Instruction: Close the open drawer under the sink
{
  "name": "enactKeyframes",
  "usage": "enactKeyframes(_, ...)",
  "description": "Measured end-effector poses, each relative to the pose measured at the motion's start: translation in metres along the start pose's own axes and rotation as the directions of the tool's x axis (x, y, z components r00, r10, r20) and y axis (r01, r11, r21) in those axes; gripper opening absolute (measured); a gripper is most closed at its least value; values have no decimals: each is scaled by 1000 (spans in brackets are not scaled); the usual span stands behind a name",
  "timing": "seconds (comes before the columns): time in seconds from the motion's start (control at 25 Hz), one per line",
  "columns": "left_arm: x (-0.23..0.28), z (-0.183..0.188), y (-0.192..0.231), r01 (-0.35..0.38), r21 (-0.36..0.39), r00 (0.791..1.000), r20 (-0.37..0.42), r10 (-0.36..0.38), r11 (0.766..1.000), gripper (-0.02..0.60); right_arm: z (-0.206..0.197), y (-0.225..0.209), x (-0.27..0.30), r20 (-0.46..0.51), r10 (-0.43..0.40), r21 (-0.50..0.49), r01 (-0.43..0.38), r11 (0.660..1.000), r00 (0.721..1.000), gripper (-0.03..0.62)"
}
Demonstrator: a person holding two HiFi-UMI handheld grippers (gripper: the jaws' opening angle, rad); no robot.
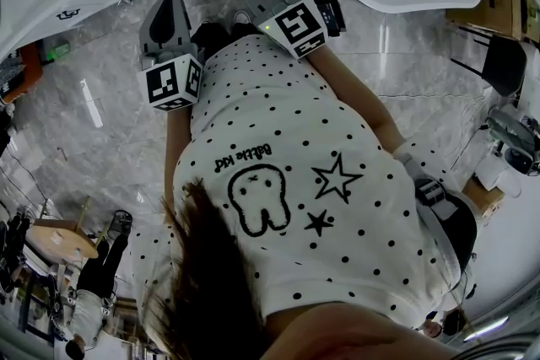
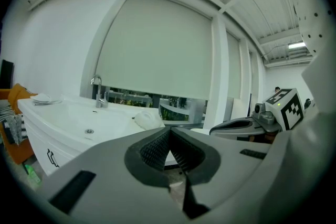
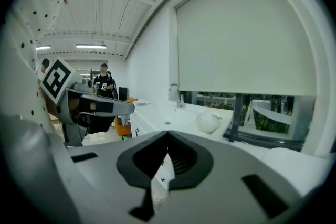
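Ahead and to the left, white sink counter (image 2: 65,108), drawer (image 2: 44,150) in its front, open or shut impossible to tell. Well short of it, left hand-held gripper (image 2: 168,136) and right hand-held gripper (image 3: 167,140), both clenched, nothing between the jaws.

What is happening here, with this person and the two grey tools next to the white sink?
A person in a white polka-dot shirt stands on a grey marble floor beside a white sink cabinet, with a grey two-jaw gripper in each hand. The left gripper and the right gripper are both shut and empty, held side by side in the air. Neither touches the cabinet. A chrome tap and a crumpled white cloth are on top. Whether a drawer is open cannot be told.
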State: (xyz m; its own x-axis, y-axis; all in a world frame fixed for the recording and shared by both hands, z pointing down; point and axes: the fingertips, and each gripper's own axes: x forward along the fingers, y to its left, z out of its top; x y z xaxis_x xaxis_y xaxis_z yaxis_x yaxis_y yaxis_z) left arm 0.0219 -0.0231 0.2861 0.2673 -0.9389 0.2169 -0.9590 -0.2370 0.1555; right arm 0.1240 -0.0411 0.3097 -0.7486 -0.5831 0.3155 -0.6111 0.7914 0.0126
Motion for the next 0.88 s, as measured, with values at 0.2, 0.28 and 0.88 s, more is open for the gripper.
enactKeyframes(0.2,1,-2,2,-4,-3,1000,-2,4,1000,5,-3,2,2,-12,6,-4,-6,1000,1000,14)
enactKeyframes(0.28,0,-3,2,-4,-4,1000,-2,4,1000,5,-5,3,1,-17,4,-4,-4,1000,1000,14)
enactKeyframes(0.88,-4,-3,-4,6,-3,1000,-5,-6,1000,5,-7,4,-5,-22,-4,-3,4,1000,1000,14)
